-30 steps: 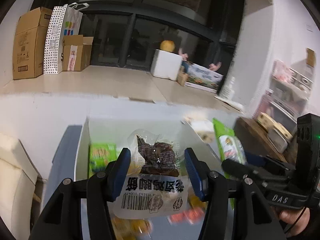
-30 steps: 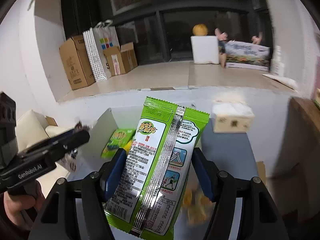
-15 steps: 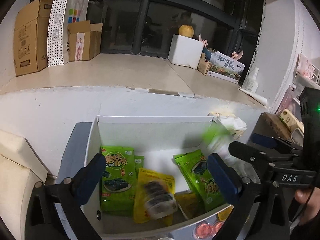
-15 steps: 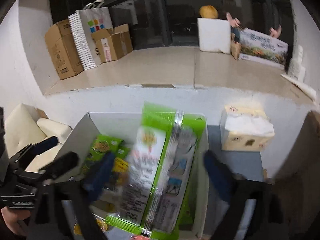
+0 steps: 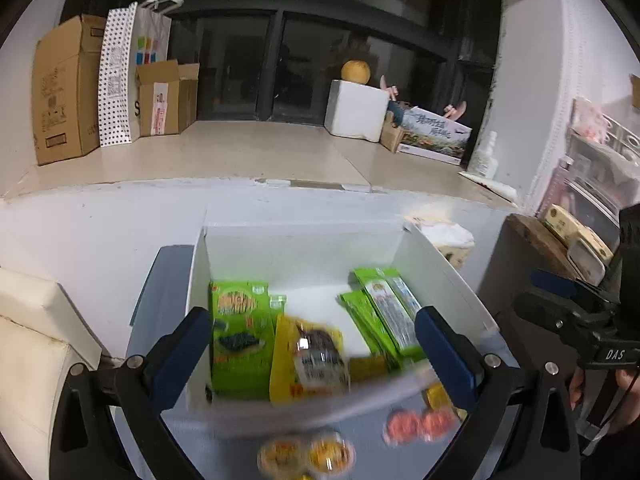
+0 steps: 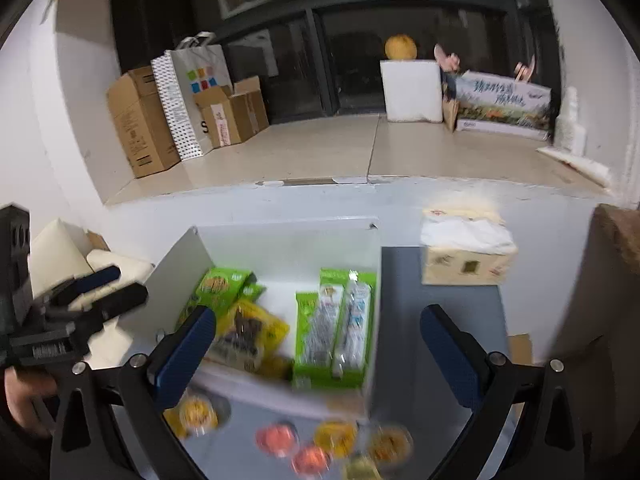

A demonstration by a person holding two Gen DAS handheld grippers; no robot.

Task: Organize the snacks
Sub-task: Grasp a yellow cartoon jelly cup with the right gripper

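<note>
A white open box (image 5: 304, 248) (image 6: 288, 240) sits on the grey table and holds snack packs. A clear pack of dark snack (image 5: 320, 356) (image 6: 246, 332) lies on a yellow pack in the middle. Green packs (image 5: 388, 312) (image 6: 340, 320) lie at the box's right, another green pack (image 5: 238, 332) at its left. My left gripper (image 5: 316, 360) is open and empty above the box's near edge. My right gripper (image 6: 316, 356) is open and empty, near the box's right wall. Small round jelly cups (image 6: 308, 448) (image 5: 308, 454) lie on the table in front of the box.
A tissue box (image 6: 464, 252) stands right of the white box. A cream cushion (image 5: 36, 344) lies at the left. A brown wooden piece (image 6: 616, 236) is at the far right. Cardboard boxes (image 5: 64, 92) and a foam box (image 5: 356, 110) stand on the ledge behind.
Both grippers opened. The clear dark snack pack left the left gripper and the green pack left the right one; both now lie in the box. Both grippers pulled back.
</note>
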